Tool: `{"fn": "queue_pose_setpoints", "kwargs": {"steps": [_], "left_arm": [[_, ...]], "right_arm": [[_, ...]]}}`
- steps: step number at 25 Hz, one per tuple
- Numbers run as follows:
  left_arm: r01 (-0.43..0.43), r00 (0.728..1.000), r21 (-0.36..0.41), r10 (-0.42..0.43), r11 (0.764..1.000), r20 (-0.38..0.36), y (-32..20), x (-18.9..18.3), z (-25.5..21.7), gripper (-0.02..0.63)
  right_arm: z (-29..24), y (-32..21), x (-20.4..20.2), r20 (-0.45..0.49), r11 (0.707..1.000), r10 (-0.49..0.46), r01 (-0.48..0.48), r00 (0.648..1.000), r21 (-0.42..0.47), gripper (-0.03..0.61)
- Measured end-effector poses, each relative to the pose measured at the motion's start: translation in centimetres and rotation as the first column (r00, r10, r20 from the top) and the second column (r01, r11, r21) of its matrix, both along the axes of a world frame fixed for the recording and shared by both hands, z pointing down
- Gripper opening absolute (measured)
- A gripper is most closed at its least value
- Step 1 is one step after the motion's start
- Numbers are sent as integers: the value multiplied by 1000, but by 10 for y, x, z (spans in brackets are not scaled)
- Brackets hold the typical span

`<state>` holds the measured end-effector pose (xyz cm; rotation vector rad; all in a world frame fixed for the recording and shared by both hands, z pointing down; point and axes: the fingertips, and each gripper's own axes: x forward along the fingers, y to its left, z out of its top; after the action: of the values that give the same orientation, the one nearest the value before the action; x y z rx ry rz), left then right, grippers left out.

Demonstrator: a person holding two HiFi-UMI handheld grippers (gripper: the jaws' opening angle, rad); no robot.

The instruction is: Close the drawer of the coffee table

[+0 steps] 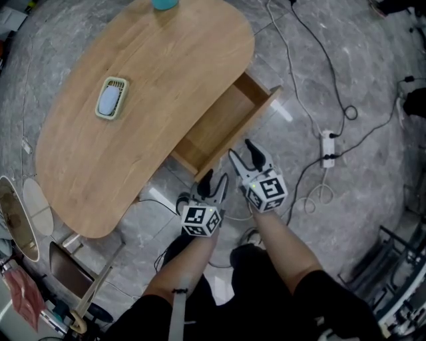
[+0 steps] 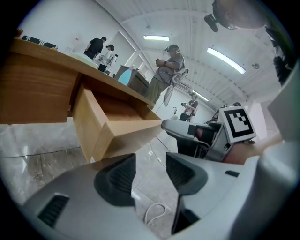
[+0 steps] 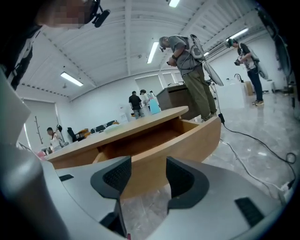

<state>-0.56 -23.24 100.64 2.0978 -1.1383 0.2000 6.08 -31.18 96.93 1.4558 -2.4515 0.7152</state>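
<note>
The wooden coffee table (image 1: 153,73) has its drawer (image 1: 223,123) pulled out toward me, empty inside. Both grippers hang just in front of the drawer's front panel, close to it but apart from it. My left gripper (image 1: 213,183) is near the panel's left corner, jaws open with nothing between them. In the left gripper view that drawer corner (image 2: 110,133) sits just beyond my left gripper (image 2: 150,174). My right gripper (image 1: 244,156) is open and faces the panel's middle. In the right gripper view the curved drawer front (image 3: 183,140) fills the space ahead of my right gripper (image 3: 149,180).
A small green tray (image 1: 111,98) with a pale object and a teal cup (image 1: 164,3) stand on the tabletop. A power strip (image 1: 327,148) and cables lie on the stone floor to the right. Clutter sits at the lower left. Several people stand in the background.
</note>
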Motion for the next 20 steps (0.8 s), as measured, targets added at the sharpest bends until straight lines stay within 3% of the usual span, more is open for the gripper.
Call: {"fn": "queue_pose_setpoints", "kwargs": {"steps": [5,8,11,13,17,20], "left_arm": [[-34,999,30,34,999,17,-5,4,-2,180],[-32,999,15,32,999,11,-6,4,-1,163],[-29,999,2,29,1000,12,-8,5,-1,156],[-48,998,32,47,998,35,-12,7,-7,146],[-113,987,167,91,979,133,-29,6,-24,125],[-107,983,182,77,977,165,-40,-2,-26,106]], "right_arm": [[7,8,-4,-4,998,-58,58,998,10,206],[10,9,-13,32,996,-89,89,996,10,206],[4,6,-21,7,989,-144,143,990,46,206],[-5,3,-25,-17,980,-183,184,983,77,206],[-15,-12,-38,-14,966,-231,231,973,113,206],[-14,-21,-45,0,960,-254,251,967,127,206]]}}
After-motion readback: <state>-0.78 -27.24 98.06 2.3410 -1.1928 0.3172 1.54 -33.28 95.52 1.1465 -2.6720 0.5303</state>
